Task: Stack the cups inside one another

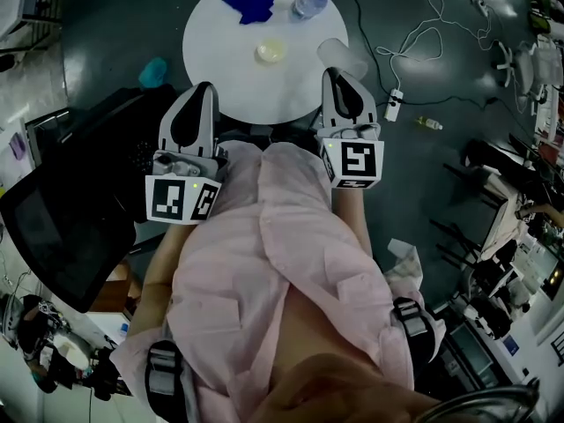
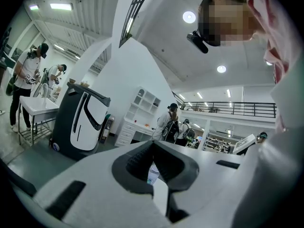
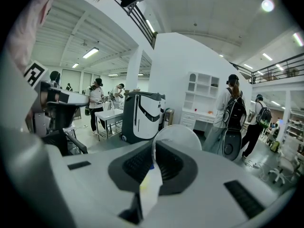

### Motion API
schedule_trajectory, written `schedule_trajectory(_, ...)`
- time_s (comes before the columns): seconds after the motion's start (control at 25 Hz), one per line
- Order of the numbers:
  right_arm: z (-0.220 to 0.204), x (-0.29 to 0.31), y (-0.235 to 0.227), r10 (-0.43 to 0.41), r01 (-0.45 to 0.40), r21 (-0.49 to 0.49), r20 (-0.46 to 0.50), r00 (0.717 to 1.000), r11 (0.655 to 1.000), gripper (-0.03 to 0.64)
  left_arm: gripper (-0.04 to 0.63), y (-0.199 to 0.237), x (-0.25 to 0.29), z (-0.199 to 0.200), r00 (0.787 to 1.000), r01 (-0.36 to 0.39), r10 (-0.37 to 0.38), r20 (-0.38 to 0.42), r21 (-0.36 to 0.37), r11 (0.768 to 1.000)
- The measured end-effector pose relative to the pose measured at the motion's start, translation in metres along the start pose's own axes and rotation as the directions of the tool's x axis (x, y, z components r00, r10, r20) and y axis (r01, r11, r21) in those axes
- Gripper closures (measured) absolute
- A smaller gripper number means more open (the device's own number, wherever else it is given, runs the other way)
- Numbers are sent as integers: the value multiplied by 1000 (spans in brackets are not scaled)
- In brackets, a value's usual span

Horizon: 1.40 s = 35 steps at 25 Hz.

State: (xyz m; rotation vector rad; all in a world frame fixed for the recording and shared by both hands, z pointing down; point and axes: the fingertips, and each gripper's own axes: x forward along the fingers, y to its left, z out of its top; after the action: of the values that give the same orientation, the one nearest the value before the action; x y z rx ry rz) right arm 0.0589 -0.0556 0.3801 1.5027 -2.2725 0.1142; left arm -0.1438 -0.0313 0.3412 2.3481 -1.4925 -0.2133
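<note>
**Stacking stage.** The right hand-held gripper (image 3: 153, 145) is clenching its jaws on the wall of a clear cup (image 3: 183, 136). The cup is projecting, tilted, just beyond the jaw tips at the right edge of the round white worktop (image 1: 220, 69). A yellowish cup (image 1: 270, 52) is standing on the worktop to the left of the held cup, near it but apart. The left hand-held gripper (image 1: 205, 88) is hovering at the worktop's near-left edge, with its jaws pressed together on nothing.

The near edge of the desk (image 1: 220, 51) disappears behind the left gripper (image 1: 204, 88) and the right gripper (image 1: 340, 76). The right gripper's fingers cover part of the clear cup (image 1: 349, 57). In the left gripper view, only a sliver of the bottle (image 2: 153, 175) shows between the fingers.
</note>
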Motion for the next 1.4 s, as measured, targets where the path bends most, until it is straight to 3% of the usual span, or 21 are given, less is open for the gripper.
schedule_trajectory(0.2, -2, 12, 1, 15, -15, -11, -10, 1000, 1000, 581, 577, 5, 0, -1, 1000, -6, 7, -15, 5, 1000)
schedule_trajectory(0.52, 0, 31, 3, 44, -45, -32, -34, 998, 998, 581, 577, 0, 19, -3, 999, 29, -26, -35, 107, 994)
schedule_trajectory(0.72, -6, 33, 5, 58, -60, -42, -60, 997, 997, 581, 577, -15, 28, -8, 996, 82, -77, -49, 102, 991)
schedule_trajectory(1.4, -33, 61, 29, 156, -181, -180, -148, 977, 967, 581, 577, -15, 28, -10, 998, 54, -51, -41, 82, 995)
